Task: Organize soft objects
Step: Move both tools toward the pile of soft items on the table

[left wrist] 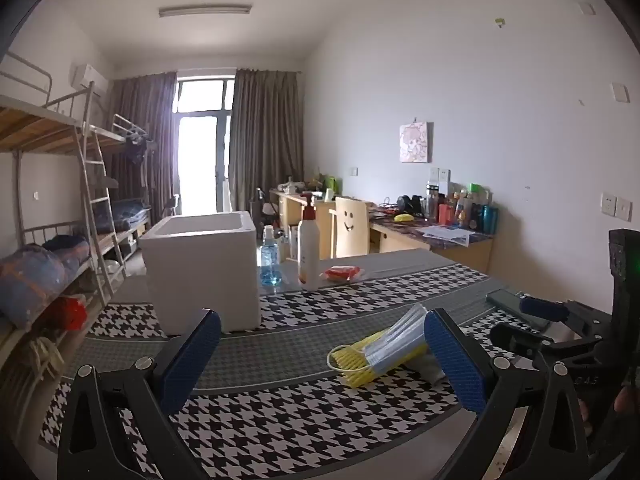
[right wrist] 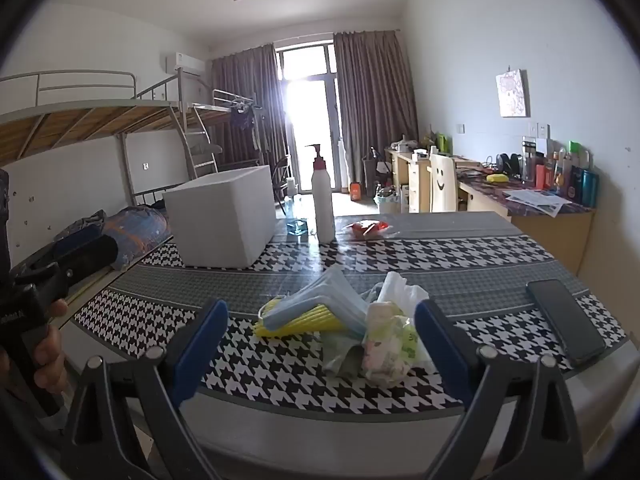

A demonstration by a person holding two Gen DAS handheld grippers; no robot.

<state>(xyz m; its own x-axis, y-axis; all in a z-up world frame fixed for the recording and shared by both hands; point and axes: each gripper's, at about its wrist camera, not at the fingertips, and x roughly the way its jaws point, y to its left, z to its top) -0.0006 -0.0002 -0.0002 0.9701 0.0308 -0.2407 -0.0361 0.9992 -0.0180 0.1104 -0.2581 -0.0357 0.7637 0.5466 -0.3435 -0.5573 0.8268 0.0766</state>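
Observation:
A stack of blue and yellow face masks (left wrist: 380, 350) lies on the houndstooth tablecloth (left wrist: 280, 424); it also shows in the right wrist view (right wrist: 308, 308). Beside it lies a crumpled plastic bag with soft packets (right wrist: 386, 340). A white foam box (left wrist: 202, 268) stands open at the back left, also in the right wrist view (right wrist: 224, 220). My left gripper (left wrist: 324, 354) is open and empty, its right finger next to the masks. My right gripper (right wrist: 320, 340) is open and empty, with masks and bag between and beyond its fingers. It shows at the right of the left wrist view (left wrist: 560, 320).
A white pump bottle (right wrist: 323, 200), a small blue bottle (left wrist: 270, 258) and a red wrapped packet (right wrist: 370, 228) stand at the table's far side. A black phone (right wrist: 566, 322) lies at the right. Bunk beds (left wrist: 60, 200) are left, desks (right wrist: 520, 192) right.

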